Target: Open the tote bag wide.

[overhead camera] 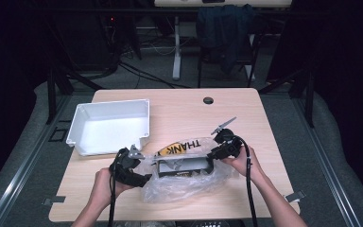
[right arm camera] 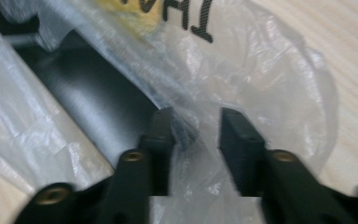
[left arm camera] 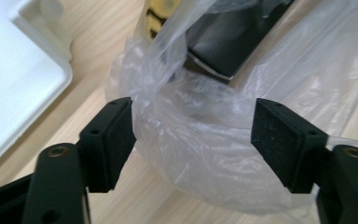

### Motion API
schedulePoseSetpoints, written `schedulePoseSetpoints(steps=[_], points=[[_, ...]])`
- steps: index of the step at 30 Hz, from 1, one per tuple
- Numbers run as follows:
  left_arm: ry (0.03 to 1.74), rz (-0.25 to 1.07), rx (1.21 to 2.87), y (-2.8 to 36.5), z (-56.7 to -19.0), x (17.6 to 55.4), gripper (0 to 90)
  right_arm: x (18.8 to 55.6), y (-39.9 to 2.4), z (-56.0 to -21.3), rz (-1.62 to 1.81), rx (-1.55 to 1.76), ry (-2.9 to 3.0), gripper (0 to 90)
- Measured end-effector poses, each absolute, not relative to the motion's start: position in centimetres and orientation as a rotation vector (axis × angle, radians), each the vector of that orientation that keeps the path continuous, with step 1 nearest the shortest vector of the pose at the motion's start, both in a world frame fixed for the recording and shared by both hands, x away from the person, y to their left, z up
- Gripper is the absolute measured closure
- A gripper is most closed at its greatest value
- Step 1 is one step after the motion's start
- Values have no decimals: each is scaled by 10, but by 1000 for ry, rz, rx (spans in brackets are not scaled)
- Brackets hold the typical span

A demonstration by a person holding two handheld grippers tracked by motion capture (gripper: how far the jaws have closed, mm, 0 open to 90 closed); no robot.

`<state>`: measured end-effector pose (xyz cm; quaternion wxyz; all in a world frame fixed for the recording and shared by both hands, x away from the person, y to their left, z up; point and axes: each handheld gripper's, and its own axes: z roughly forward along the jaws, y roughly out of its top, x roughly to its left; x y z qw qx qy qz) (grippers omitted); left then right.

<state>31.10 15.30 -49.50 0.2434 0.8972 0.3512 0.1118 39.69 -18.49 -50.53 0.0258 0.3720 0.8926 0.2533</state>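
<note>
A clear plastic bag (overhead camera: 189, 182) printed with yellow and the word "THANK" lies at the table's front middle, with a dark flat box (overhead camera: 182, 165) inside it. My left gripper (overhead camera: 142, 178) is at the bag's left end. In the left gripper view its jaws (left arm camera: 193, 140) stand wide with a bulge of the bag (left arm camera: 200, 154) between them; the left pad (left arm camera: 109, 140) touches the film. My right gripper (overhead camera: 213, 153) is at the bag's right end. There its jaws (right arm camera: 198, 128) stand a small way apart with loose film (right arm camera: 200, 140) in the gap, beside the dark box (right arm camera: 88, 102).
A white plastic bin (overhead camera: 82, 124) stands open at the table's back left, close to the bag's left end. The wooden table (overhead camera: 194, 111) has a cable hole (overhead camera: 208, 100) near its far edge. Chairs and cables are on the floor beyond.
</note>
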Motion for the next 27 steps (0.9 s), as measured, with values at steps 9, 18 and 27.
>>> schedulePoseSetpoints(steps=[9,18,27], points=[[1046,253,2471,164,-513,322,520,398,-172,-508,797,1073,2711,900],[1025,318,2525,151,-524,327,835,415,-162,-514,760,1005,2604,900],[1048,455,2539,146,-530,340,861,430,-169,-524,704,1115,2557,900]])
